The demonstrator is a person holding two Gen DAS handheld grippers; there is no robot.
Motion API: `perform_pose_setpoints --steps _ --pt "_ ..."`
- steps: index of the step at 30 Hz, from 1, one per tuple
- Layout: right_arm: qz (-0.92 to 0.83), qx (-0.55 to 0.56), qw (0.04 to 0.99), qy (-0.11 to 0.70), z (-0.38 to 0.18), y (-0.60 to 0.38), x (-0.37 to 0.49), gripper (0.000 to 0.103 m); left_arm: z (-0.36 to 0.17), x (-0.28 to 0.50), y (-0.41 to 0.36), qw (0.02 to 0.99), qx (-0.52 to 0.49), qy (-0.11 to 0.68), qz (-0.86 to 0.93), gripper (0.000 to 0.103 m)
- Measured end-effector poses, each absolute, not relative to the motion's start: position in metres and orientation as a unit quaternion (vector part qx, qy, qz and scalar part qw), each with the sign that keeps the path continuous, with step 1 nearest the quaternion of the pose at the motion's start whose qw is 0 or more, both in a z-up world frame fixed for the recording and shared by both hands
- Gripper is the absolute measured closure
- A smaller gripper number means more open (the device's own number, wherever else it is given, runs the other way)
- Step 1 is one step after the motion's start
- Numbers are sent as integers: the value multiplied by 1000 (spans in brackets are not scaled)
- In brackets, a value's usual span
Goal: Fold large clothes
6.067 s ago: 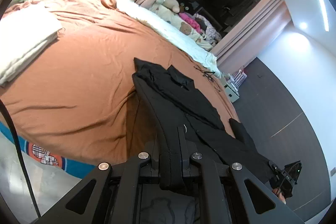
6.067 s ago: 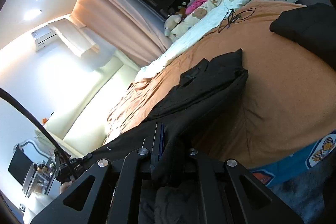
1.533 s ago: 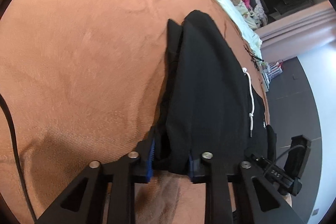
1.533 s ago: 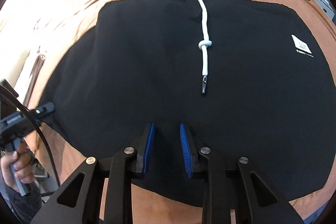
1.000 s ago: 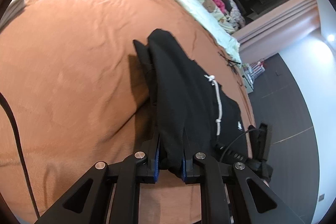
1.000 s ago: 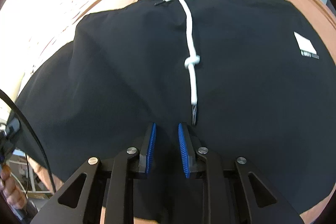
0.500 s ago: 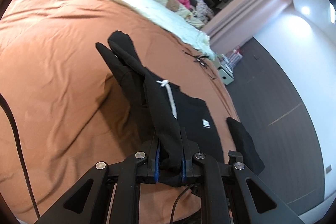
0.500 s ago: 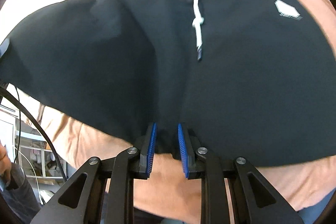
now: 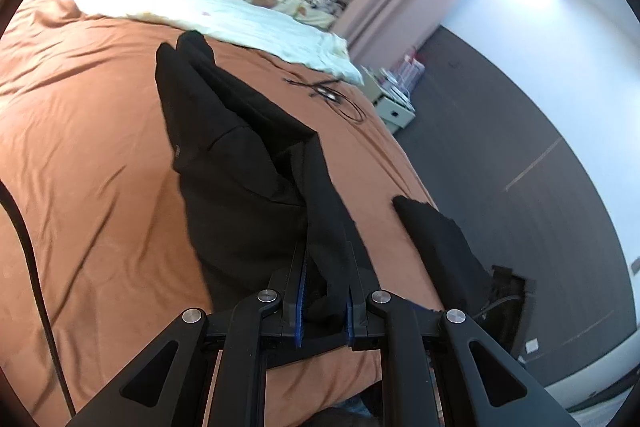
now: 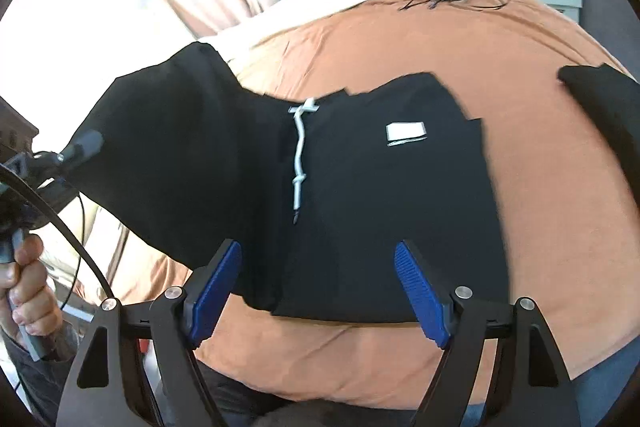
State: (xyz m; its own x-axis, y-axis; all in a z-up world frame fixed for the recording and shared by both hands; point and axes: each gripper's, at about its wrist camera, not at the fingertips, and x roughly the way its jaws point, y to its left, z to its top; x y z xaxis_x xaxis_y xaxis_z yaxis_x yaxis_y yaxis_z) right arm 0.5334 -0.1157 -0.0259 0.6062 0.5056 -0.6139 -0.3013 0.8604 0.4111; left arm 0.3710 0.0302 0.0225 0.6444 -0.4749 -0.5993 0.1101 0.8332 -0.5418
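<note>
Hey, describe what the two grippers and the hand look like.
Both the left gripper and the right gripper have black angular linkage arms, silver round pivot bolts and ribbed blue pads. A black cable trails beside the left one. The bare left hand wraps a grey handle.

A matt black cloth garment (image 10: 360, 187), fitted with a white woven drawcord (image 10: 298, 163) and a white printed patch (image 10: 405, 131), was seen on a bed (image 9: 88, 155) covered in softly creased rust-orange fabric. Ribbed blue pads (image 10: 420, 295) lined matt black plastic jaws studded with shiny metal screws (image 10: 464, 292).
</note>
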Motion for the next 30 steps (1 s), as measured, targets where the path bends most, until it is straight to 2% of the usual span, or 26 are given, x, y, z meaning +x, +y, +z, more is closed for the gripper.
perform_pose_setpoints --steps 7,13,15,17,18,19,20,30 --pt "211 184 888 364 -44 -177 529 25 19 400 -36 865 -193 416 -203 89" --pt "187 218 883 370 -56 -208 538 25 -8 425 -95 840 -166 459 -236 87" --pt "180 225 882 373 -61 -216 537 25 -23 434 -114 826 -157 484 -242 78" --pt "180 233 878 377 -59 -223 533 25 -36 438 -123 807 -168 500 -266 56" --pt "182 239 875 379 -61 -225 532 25 -38 438 -125 801 -175 501 -275 49" --pt "185 243 873 380 -59 -229 528 25 -41 437 -124 798 -181 502 -280 36" --pt "188 247 871 381 -59 -232 529 25 -41 436 -120 802 -180 499 -276 26" --pt "226 245 858 391 -50 -221 563 25 -44 415 -54 833 -164 493 -188 24"
